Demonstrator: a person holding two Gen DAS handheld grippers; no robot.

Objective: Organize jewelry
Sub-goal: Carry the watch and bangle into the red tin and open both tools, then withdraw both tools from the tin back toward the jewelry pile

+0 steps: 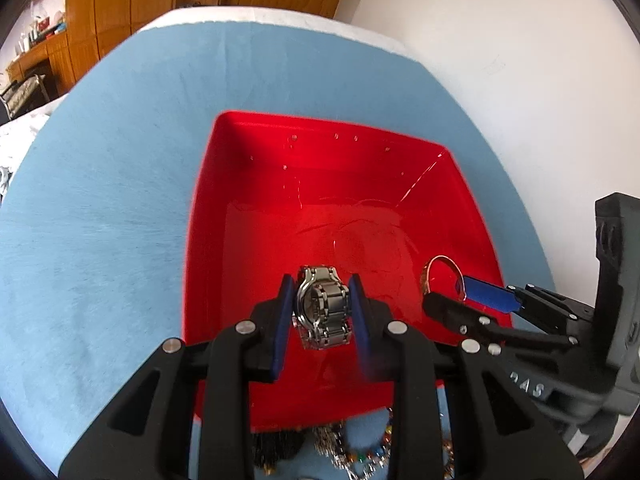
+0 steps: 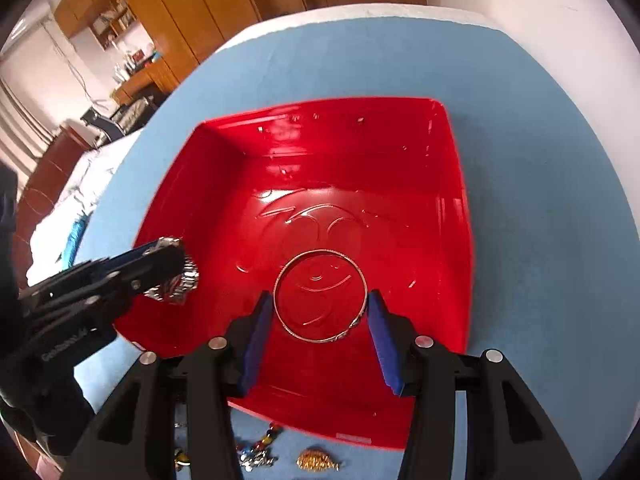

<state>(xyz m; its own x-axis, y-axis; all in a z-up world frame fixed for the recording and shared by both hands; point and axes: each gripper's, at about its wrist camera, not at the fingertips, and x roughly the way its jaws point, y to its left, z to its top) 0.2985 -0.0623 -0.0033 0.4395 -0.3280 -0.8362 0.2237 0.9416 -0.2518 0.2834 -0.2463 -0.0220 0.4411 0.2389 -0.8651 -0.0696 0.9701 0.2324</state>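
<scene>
A glossy red plastic bin (image 2: 448,216), square with sloping walls and a swirl moulded into its floor, sits on a matte blue felt mat (image 1: 120,184) that covers a white table (image 1: 500,60). The left gripper (image 1: 322,308) hangs over the bin with its black arms and flat blue pads (image 1: 282,320) closed narrow on a watch (image 1: 322,308), a silver steel piece with a chunky link band, held upright with a pad against each side. From the right wrist view the same watch (image 2: 180,280) shows as a crinkled metallic lump at the left gripper's tip, near the bin's left wall. The right gripper (image 2: 320,300) also hangs over the bin, its blue pads (image 2: 382,332) pressing the two sides of a bangle (image 2: 320,300), a thin round hoop of pale metal with a small ornate patch on its lower right rim; the hoop lies flat to the camera, showing the bin floor through it. In the left wrist view the bangle (image 1: 434,276) appears edge-on and golden, pinched at the right gripper's tip near the bin's right wall. On the mat just before the bin's near wall lies loose jewelry: coloured beads (image 2: 260,446), a small gold filigree piece (image 2: 316,460), and a dark tangled strand (image 1: 276,444). Wooden cabinets (image 2: 192,4) stand behind the table
</scene>
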